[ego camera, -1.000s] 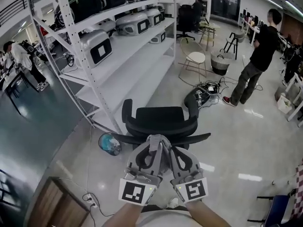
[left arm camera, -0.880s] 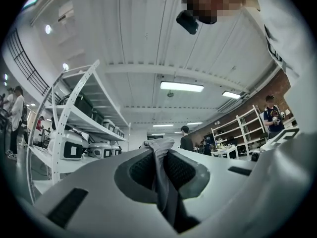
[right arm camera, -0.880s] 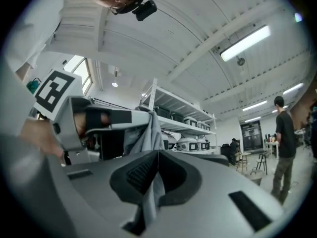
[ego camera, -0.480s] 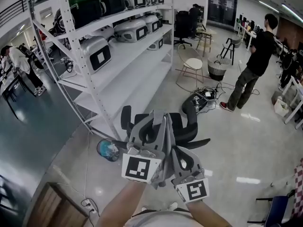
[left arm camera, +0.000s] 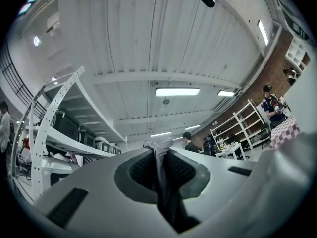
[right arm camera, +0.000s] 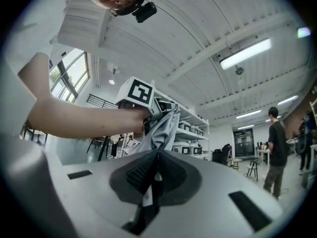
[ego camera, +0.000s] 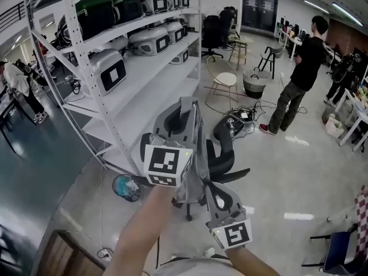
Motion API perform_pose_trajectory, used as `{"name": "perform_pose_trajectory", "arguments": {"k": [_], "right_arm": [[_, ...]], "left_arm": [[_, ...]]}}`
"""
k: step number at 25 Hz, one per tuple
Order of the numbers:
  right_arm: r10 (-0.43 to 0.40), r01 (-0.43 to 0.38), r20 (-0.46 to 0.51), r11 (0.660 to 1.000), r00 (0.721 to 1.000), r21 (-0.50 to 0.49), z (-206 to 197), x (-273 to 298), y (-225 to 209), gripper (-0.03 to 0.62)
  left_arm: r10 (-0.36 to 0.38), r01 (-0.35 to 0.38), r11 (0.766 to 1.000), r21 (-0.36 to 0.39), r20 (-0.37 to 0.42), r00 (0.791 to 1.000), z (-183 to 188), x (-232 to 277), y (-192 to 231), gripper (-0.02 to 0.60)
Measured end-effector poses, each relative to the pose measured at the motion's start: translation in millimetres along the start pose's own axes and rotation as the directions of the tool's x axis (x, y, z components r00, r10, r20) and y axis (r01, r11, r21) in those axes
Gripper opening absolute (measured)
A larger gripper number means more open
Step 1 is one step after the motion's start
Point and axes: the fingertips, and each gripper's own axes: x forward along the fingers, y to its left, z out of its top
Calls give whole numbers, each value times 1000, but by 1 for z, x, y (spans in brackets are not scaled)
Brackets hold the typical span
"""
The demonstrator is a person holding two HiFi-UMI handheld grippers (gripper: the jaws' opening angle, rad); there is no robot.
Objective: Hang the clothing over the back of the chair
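A grey garment [ego camera: 193, 174] hangs stretched between my two grippers in the head view. My left gripper [ego camera: 186, 101] is raised high in front of the black office chair [ego camera: 229, 149], shut on the garment's upper edge [left arm camera: 158, 145]. My right gripper [ego camera: 210, 187] sits lower and nearer to me, shut on a lower part of the cloth [right arm camera: 157, 155]. In the right gripper view the cloth [right arm camera: 166, 125] runs up to the left gripper's marker cube [right arm camera: 140, 90]. The chair stands just beyond both grippers, partly hidden by the left gripper and the garment.
A tall white shelving rack [ego camera: 144, 73] with grey and green cases stands left of the chair. A person in black [ego camera: 299, 68] stands at the right rear, near a round chair [ego camera: 221, 79] and a basket [ego camera: 253, 82]. Cables [ego camera: 238, 117] and a bluish object [ego camera: 125, 187] lie on the floor.
My left gripper has risen and gone forward with the garment's edge, from beside the right gripper to well above it. The cloth now stretches between them. The right gripper has stayed low.
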Motion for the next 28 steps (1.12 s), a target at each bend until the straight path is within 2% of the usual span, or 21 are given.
{"name": "perform_pose_trajectory", "arguments": {"k": [3,5,8,11,16,17,19,23,28], "right_arm": [[-15,15,-7,1000,1000,3,-2,-6,-5,15],[-29,29,-11,1000,1000,4,-4,-8,-10,15],[-42,42,-19,999,999,5,-8,-9,-15,15],[-39,39,-20,999,999,5,-9,-8,-16,15],[-20,21,-20,1000,1000,16,-11,-4,-14,15],[-14,15,-20,1000,1000,17,-11,-3,-12,17],[-2,2,-14,1000,1000,19,-10,0,-9,15],[16,-16,-6,1000,1000,26,-8,4,-5,15],[33,-33,-3,999,999,37,-10,6,-3,15]], "left_arm": [[11,-11,1000,-8,7,1000,7,11,11,35],[15,-16,1000,24,1,1000,8,16,14,35],[-4,9,997,73,-64,998,-16,24,3,35],[-10,20,998,65,-139,990,-44,23,-5,35],[-51,70,992,101,-186,981,-54,23,-14,46],[-65,88,990,109,-199,978,-55,23,-16,71],[-83,112,986,122,-221,972,-58,23,-20,169],[-82,126,981,150,-272,959,-64,22,-19,241],[-62,116,977,179,-281,958,-63,17,-14,253]]}}
